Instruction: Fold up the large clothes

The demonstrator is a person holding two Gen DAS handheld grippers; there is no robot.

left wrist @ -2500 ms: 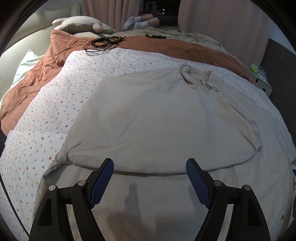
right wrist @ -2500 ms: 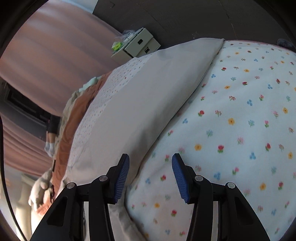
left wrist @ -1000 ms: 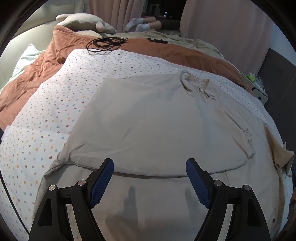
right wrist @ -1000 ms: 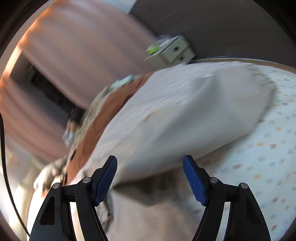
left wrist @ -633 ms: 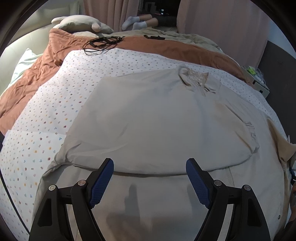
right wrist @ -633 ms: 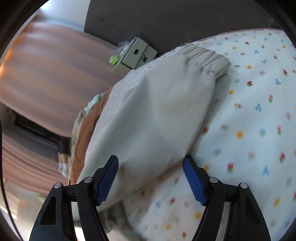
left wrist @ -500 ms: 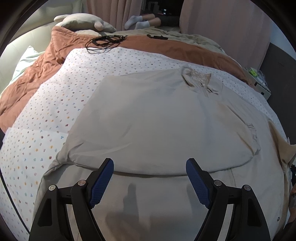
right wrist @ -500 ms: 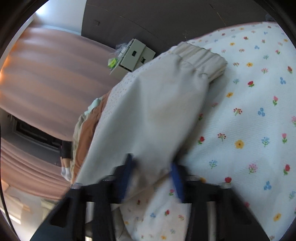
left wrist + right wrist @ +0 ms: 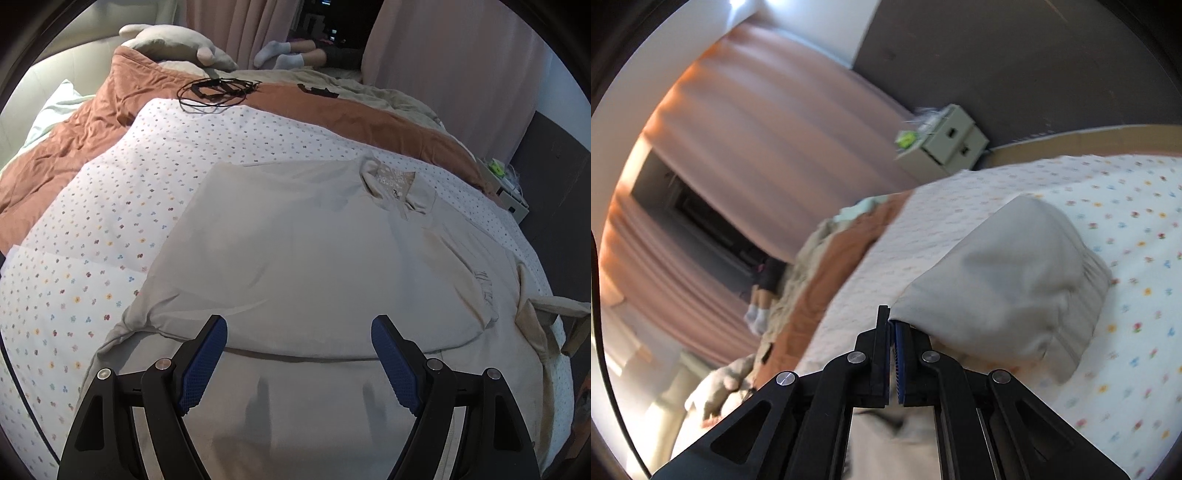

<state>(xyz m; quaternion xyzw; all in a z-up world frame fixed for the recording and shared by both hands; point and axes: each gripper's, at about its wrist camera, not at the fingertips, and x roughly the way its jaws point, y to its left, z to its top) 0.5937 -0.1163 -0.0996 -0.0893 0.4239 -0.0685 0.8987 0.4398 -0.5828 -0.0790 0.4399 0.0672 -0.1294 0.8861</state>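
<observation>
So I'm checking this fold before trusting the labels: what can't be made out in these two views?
- Right wrist view: the closed black fingers hide how much of the beige garment sleeve they pinch.
- Left wrist view: the beige garment has its near hem cut off by the lower edge.
- Left wrist view: the black tangled cable is too small to identify.

Matt beige cloth garment [image 9: 314,266] — soft floral cotton sheet [image 9: 110,229]

I see a white bedspread dotted with small flowers [image 9: 110,229] covering the bed, with a rust-brown quilt [image 9: 92,125] beyond it. A coil of black cable [image 9: 214,90] lies on that quilt. Pink curtains [image 9: 436,70] hang behind; a small pale drawer box [image 9: 951,142] stands by the dark wall.
</observation>
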